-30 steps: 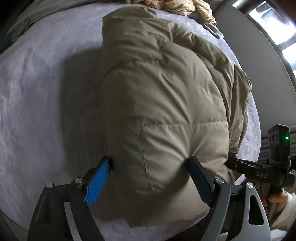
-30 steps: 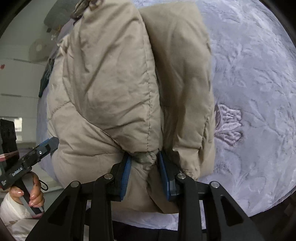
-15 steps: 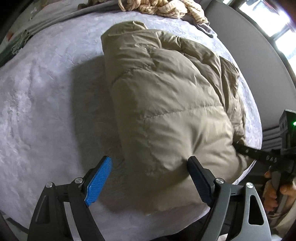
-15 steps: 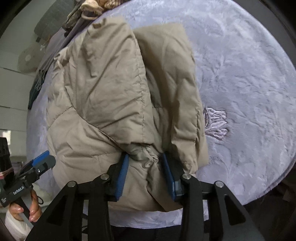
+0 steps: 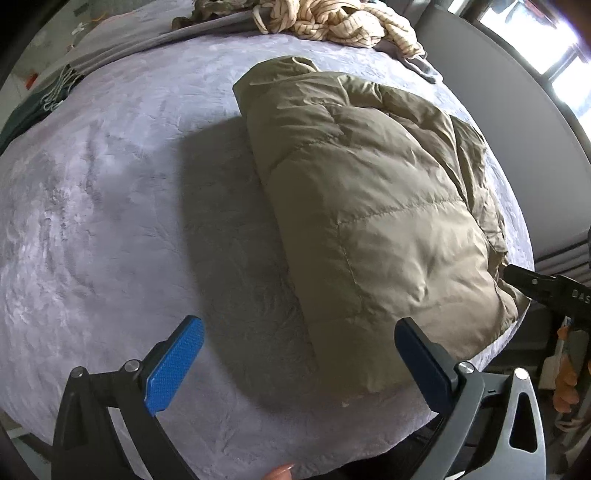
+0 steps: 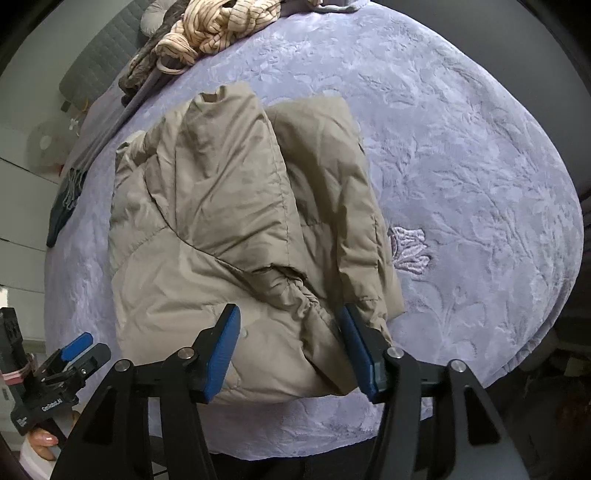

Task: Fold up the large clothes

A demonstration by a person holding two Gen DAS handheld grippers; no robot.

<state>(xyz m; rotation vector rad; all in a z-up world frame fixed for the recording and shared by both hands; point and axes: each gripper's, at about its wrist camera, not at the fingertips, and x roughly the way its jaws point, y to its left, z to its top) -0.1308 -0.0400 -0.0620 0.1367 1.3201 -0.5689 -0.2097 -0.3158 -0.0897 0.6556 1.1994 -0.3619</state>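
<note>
A tan puffer jacket (image 5: 373,206) lies folded on a lavender bedspread (image 5: 110,206); in the right wrist view the jacket (image 6: 229,229) shows a sleeve laid over its body. My left gripper (image 5: 295,354) is open and empty, above the bed near the jacket's near corner. My right gripper (image 6: 288,347) is open, its jaws on either side of the gathered sleeve cuff (image 6: 295,291) without closing on it. The right gripper's tip also shows at the left wrist view's right edge (image 5: 546,288). The left gripper shows low at the left in the right wrist view (image 6: 77,350).
A pile of striped cream clothes (image 5: 332,22) lies at the far end of the bed, also in the right wrist view (image 6: 221,26). Dark garments (image 6: 66,199) hang over the bed's left edge. The bedspread (image 6: 461,177) stretches right of the jacket.
My right gripper has opened and let go of the sleeve cuff. Both grippers have pulled back from the jacket, which now lies flat on the bed.
</note>
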